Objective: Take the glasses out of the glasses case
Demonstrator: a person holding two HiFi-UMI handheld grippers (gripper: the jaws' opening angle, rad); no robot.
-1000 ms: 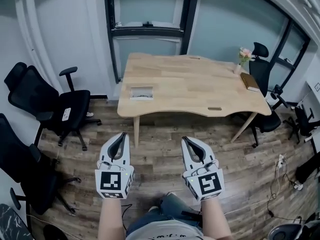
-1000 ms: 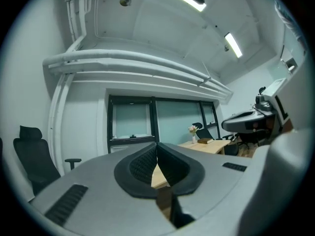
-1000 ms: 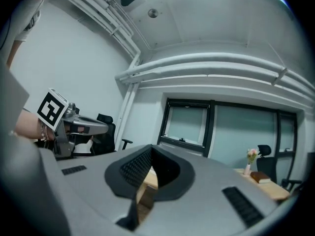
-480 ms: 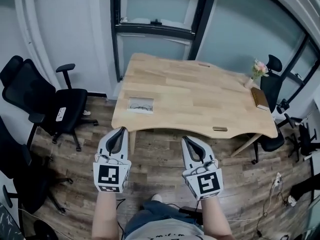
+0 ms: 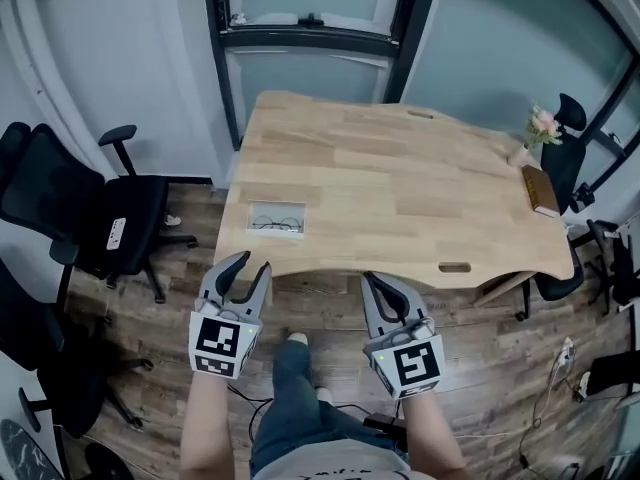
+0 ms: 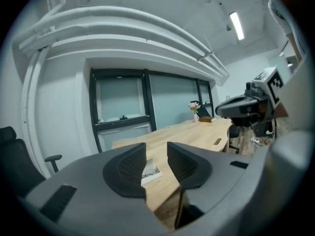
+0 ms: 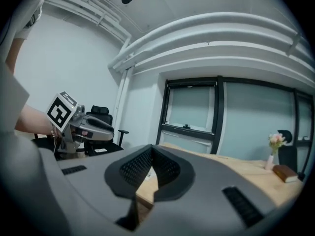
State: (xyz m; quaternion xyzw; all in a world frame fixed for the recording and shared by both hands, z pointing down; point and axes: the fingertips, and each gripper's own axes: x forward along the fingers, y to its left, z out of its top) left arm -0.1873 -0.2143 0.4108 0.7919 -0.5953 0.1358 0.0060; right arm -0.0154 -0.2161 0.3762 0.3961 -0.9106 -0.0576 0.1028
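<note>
An open white glasses case [image 5: 276, 220] with thin-framed glasses in it lies near the front left corner of the wooden table [image 5: 400, 188]. My left gripper [image 5: 252, 262] hovers over the floor just short of that corner. Its jaws are opening with nothing between them. In the left gripper view the case [image 6: 151, 173] shows through the gap between the left gripper's [image 6: 156, 154] jaws. My right gripper [image 5: 372, 279] is shut and empty, off the table's front edge further right. In the right gripper view the right gripper's [image 7: 151, 152] tips meet.
Black office chairs [image 5: 90, 218] stand on the wooden floor to the left. A book [image 5: 541, 190] and a small vase of flowers [image 5: 543, 128] sit at the table's right end, with more chairs behind them. A dark window frame [image 5: 310, 28] runs behind the table.
The table has come nearer and both grippers now reach almost to its front edge. The left jaws, pressed together before, have parted; the right jaws stay together.
</note>
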